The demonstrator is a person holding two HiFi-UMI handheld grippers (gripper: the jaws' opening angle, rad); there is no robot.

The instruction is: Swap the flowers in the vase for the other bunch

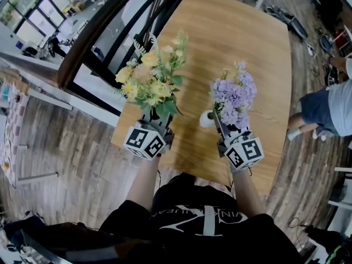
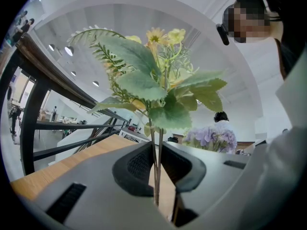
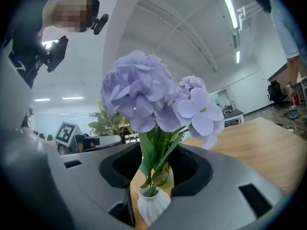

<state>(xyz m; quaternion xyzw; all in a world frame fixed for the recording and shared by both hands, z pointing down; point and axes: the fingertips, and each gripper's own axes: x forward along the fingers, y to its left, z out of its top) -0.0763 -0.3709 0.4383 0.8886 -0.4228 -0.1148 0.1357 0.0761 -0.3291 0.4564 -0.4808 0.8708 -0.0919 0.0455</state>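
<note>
My left gripper (image 1: 158, 121) is shut on the thin stems of a yellow bunch with green leaves (image 1: 150, 80), which it holds upright above the wooden table (image 1: 242, 32). In the left gripper view the stems (image 2: 156, 166) run up between the closed jaws. A purple bunch (image 1: 234, 95) stands in a small white vase (image 1: 207, 119) on the table. My right gripper (image 1: 223, 127) is open around it. In the right gripper view the purple stems (image 3: 152, 166) rise from the vase (image 3: 152, 206) between wide jaws that do not touch them.
A dark railing (image 1: 102, 34) runs along the table's left side. A person (image 1: 324, 109) sits on the floor to the right of the table. The table's near edge lies just under both grippers, and its far half is bare wood.
</note>
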